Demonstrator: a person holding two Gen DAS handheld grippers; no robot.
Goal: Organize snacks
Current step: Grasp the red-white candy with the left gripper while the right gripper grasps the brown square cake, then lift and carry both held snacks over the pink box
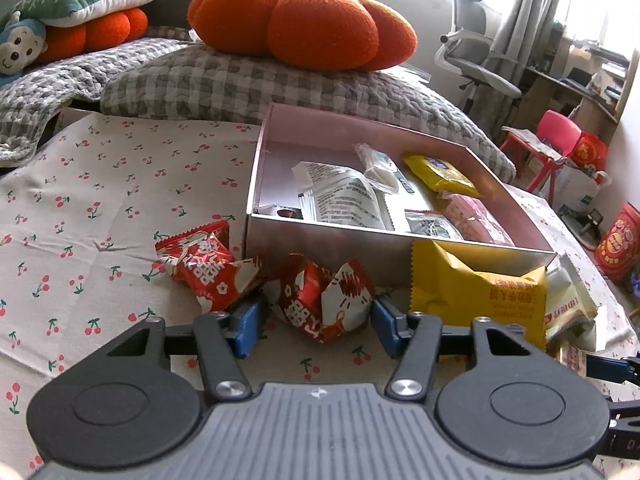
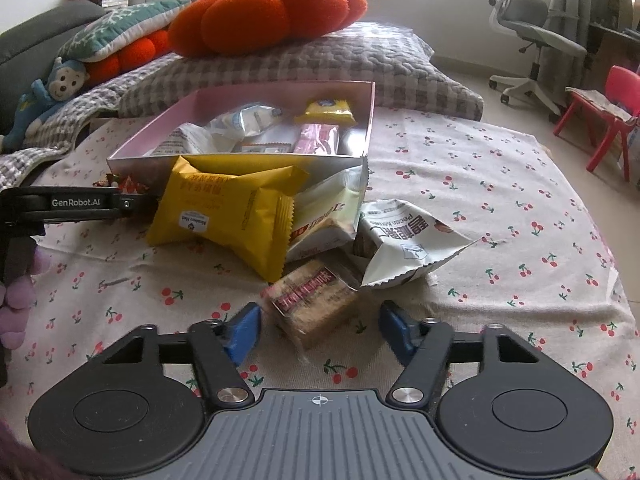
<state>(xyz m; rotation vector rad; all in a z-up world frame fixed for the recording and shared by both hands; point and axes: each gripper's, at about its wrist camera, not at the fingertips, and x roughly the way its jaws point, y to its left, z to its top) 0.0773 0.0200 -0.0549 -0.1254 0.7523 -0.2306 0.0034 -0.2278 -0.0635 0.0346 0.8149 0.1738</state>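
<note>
Both tongs straddle a snack on the cherry-print tablecloth [image 2: 460, 168], in front of the pink box.

Between the left tongs [image 1: 318, 314] sits a crinkled red-and-white foil candy wrapper [image 1: 324, 300], the blue pads right at its flanks, though I cannot tell if they press it. The right tongs [image 2: 320, 326] stand apart around a clear-wrapped tan biscuit bar with a dark red label [image 2: 314, 304], gaps showing on both sides. The shallow pink cardboard box [image 1: 400, 258] already holds several packets. A puffy yellow snack bag [image 2: 228, 216] leans on its front wall, a white printed pouch [image 2: 408, 240] beside it, a second red candy [image 1: 200, 264] to the left.
</note>
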